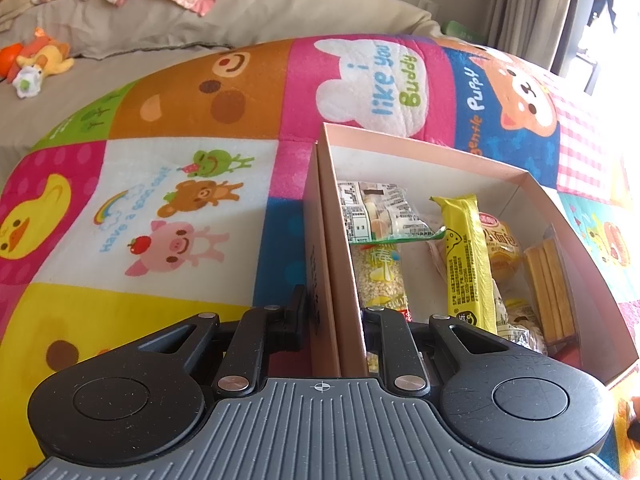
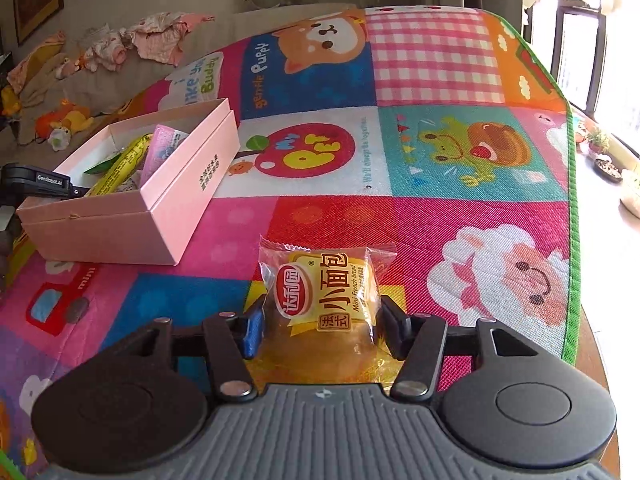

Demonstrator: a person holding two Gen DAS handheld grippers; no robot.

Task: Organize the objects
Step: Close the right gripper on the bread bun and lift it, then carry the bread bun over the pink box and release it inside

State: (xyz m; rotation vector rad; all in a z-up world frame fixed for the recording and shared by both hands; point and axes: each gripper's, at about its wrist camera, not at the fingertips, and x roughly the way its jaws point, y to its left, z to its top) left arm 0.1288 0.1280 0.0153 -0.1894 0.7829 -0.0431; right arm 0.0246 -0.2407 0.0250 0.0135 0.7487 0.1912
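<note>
A pink cardboard box sits on the colourful play mat and holds several wrapped snacks, among them a yellow bar and a mini bread packet. My left gripper is shut on the box's near left wall, one finger outside and one inside. In the right wrist view the box lies at the left. My right gripper straddles a mini French bread packet lying on the mat, its fingers touching the packet's sides.
The play mat covers the surface; its green edge runs along the right. A beige sofa with clothes and a soft toy lies behind. The left gripper's body shows beside the box.
</note>
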